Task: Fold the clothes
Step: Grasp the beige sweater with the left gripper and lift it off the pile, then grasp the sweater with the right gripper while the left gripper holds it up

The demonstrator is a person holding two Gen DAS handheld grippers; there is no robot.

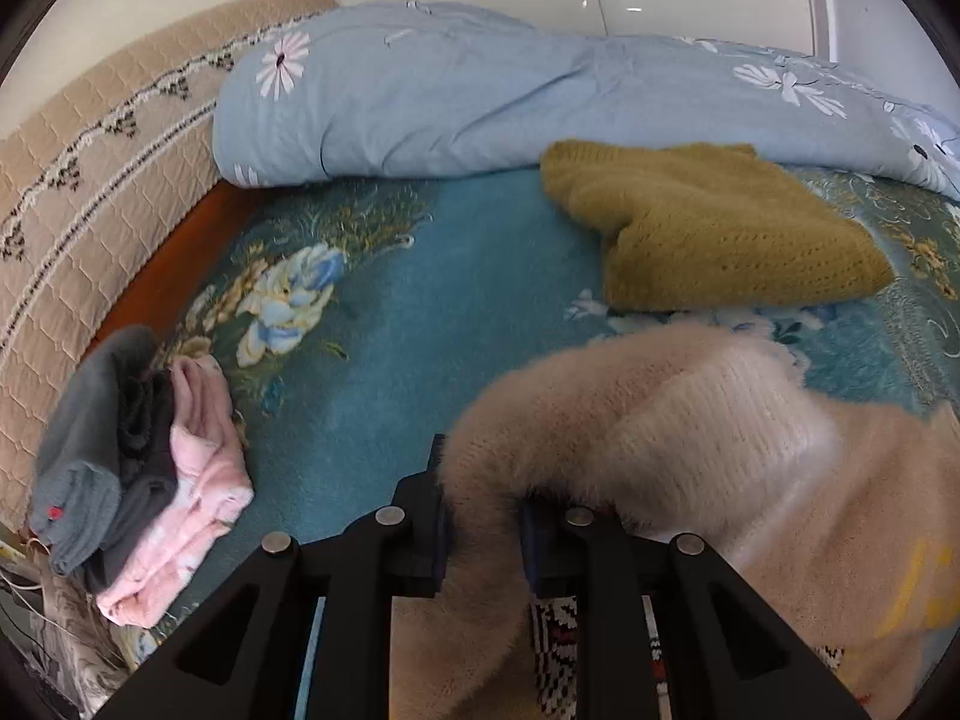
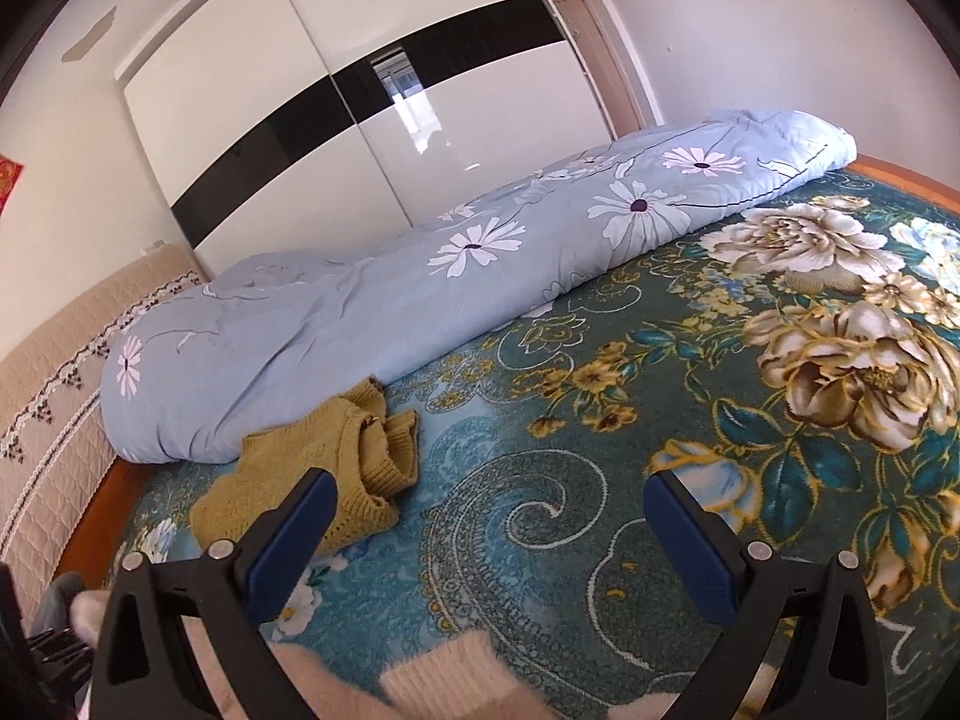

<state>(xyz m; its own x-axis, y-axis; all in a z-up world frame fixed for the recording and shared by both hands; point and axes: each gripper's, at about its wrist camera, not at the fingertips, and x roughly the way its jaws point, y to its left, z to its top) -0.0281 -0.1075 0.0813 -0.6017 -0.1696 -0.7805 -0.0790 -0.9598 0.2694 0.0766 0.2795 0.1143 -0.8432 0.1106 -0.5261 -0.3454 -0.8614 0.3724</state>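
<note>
A fluffy beige-pink sweater point(image 1: 690, 438) lies bunched on the teal floral bedspread point(image 1: 390, 360). My left gripper point(image 1: 483, 516) is shut on a fold of its fuzzy fabric, which drapes over the right finger. A patterned black, white and red part of the sweater shows below the jaws. A mustard knitted sweater point(image 1: 714, 234) lies crumpled further back. In the right wrist view my right gripper point(image 2: 489, 516) stands open and holds nothing above the bedspread point(image 2: 540, 510). The mustard sweater point(image 2: 336, 480) lies behind its left finger. The beige sweater's edge point(image 2: 444, 666) shows at the bottom.
A rolled light-blue flowered duvet point(image 1: 480, 96) runs along the far side of the bed. Grey and pink clothes point(image 1: 144, 468) are piled at the left edge. A beige quilted headboard cover point(image 1: 90, 180) stands left. A white and black wardrobe point(image 2: 360, 96) is behind the bed.
</note>
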